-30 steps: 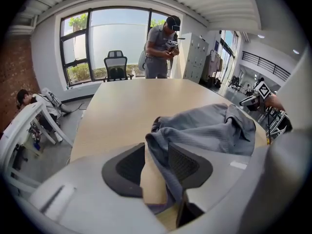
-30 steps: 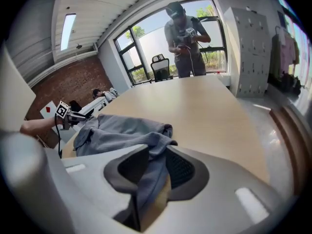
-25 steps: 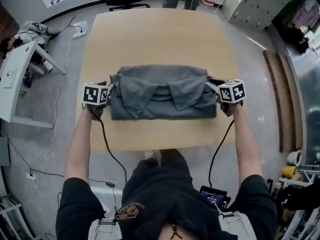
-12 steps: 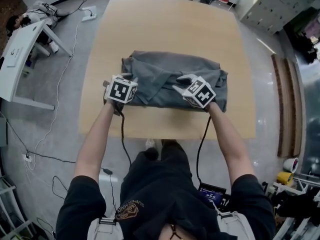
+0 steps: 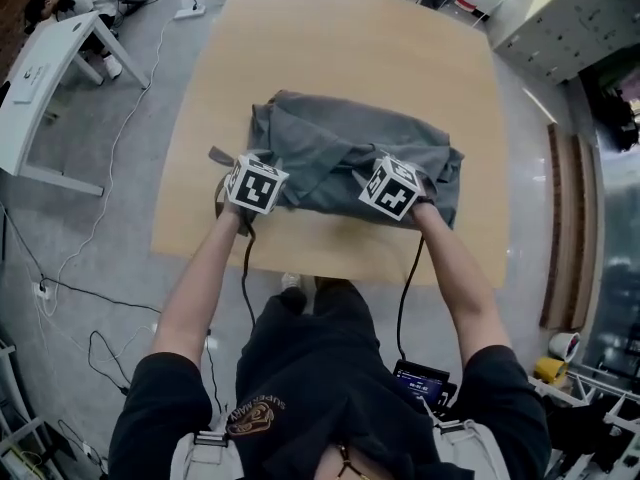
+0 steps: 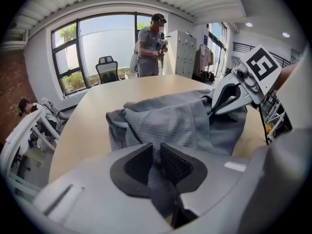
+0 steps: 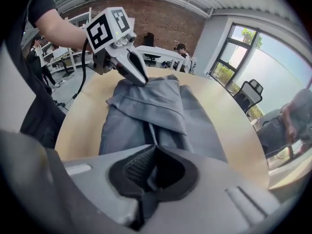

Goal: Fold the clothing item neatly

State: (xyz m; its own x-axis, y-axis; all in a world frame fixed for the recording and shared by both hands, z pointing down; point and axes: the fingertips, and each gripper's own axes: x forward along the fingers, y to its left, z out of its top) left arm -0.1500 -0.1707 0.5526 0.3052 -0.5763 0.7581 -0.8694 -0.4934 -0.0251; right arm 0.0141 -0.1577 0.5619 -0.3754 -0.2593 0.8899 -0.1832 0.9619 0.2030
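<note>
Tongs on both hands are clamped on the grey shirt point(image 5: 340, 153). The left tongs point(image 6: 155, 161) have just been closing, and a fold of the knit cloth runs up between their black pads, pinched there. The right tongs point(image 7: 152, 165) are fully closed, with a thin ridge of the same cloth caught in their jaws.

The shirt is a rumpled, partly folded bundle that stretches away from both tongs. The left tongs bite its near left corner. The right tongs bite the near edge farther right, with a stretch of cloth spilling on past them to the right. A flap with a stitched border lies across the top of the bundle between the two grips.

The shirt rests on the near half of the pale wooden counter point(image 5: 340, 48), slightly askew to its edges. Beyond the far end stands a person point(image 6: 148, 45) beside an office chair point(image 6: 108, 68) at the windows. A white desk point(image 5: 40, 78) stands off to the left, with cables trailing over the grey floor.
</note>
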